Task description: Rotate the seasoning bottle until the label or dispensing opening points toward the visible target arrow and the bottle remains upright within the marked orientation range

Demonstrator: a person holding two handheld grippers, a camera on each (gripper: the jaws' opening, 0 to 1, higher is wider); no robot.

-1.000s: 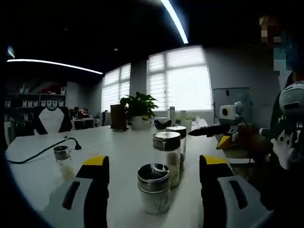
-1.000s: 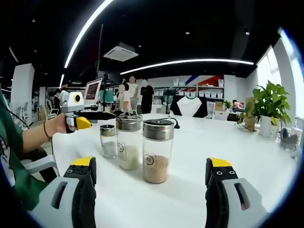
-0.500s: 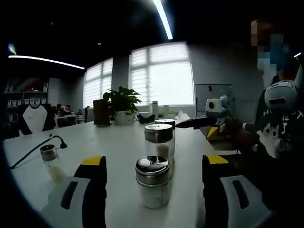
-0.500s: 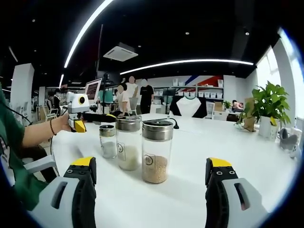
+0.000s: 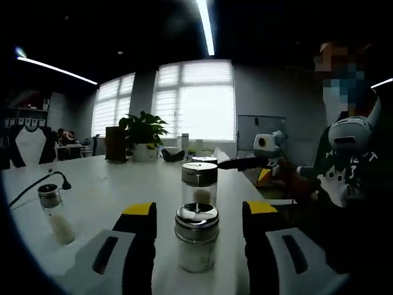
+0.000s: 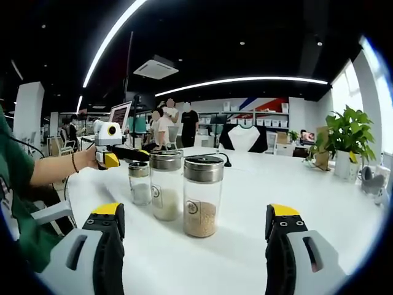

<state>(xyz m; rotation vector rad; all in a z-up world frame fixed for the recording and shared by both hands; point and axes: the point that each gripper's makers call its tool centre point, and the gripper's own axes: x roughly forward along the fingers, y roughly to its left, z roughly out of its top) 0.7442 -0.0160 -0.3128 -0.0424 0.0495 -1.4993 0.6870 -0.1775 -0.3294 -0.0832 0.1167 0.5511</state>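
White and wide, the long office table [image 6: 319,203] is carrying everything that matters, with bright blinded windows [image 5: 193,101] and a leafy green potted plant [image 5: 142,132] sitting beyond it in the left gripper view, and shelving plus a few standing people showing far back in the right gripper view.

Three glass seasoning bottles with brushed metal lids are standing upright in a close row. From the right gripper view the nearest is the tall jar of tan granules [image 6: 203,195], then the tall jar of white powder [image 6: 166,185], then the short shaker with the perforated steel lid [image 6: 140,182]. A fourth small shaker [image 5: 53,213] is standing well apart near a black cable (it looks like a bystander).

The left gripper [image 5: 198,215] is straddling the short shaker [image 5: 196,237], its yellow-tipped jaws spread on either side with a gap showing, so it is holding nothing. The right gripper [image 6: 194,220] is hanging wide open in front of the tan jar, jaws well apart and not touching.

I cannot make out any target arrow or marked range on the table. My judgement is that the task is barely begun: the bottle is bracketed but not gripped, so closing, turning it upright toward the arrow and releasing are all remaining
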